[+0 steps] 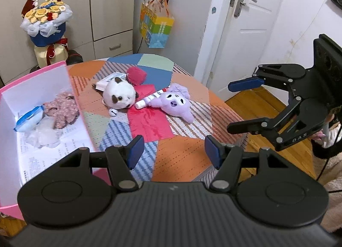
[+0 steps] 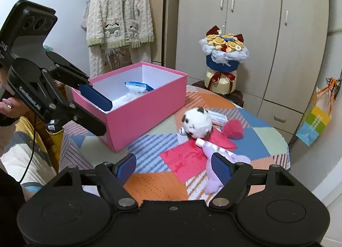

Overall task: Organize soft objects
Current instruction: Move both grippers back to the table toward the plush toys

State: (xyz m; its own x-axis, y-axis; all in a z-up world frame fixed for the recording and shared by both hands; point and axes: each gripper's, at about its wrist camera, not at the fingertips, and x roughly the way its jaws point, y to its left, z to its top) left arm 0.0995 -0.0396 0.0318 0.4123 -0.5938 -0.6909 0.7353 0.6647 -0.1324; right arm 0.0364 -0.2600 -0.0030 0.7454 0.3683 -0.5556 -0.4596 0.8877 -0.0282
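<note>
On the patchwork tablecloth (image 1: 181,153) lie a white-and-brown plush (image 1: 118,95), a purple plush (image 1: 175,102), a red pom-pom (image 1: 136,75) and a white tube (image 1: 149,99). The open pink box (image 1: 70,88) at the left holds a floral fabric piece (image 1: 62,110), a blue-white pack (image 1: 28,119) and white fluff. My left gripper (image 1: 174,152) hovers open over the near table edge, beside the box. My right gripper (image 2: 173,168) is open, and the purple plush (image 2: 240,159) lies just beyond its right finger. Each gripper shows in the other's view, the right gripper (image 1: 230,107) and the left gripper (image 2: 104,116), both with nothing between the jaws.
A flower bouquet (image 2: 223,48) stands behind the table near the wardrobe. A colourful gift bag (image 1: 157,27) hangs on the wall, with a white door (image 1: 252,33) to its right. A fleece robe (image 2: 119,20) hangs behind the box. A red paper sheet (image 1: 149,123) lies mid-table.
</note>
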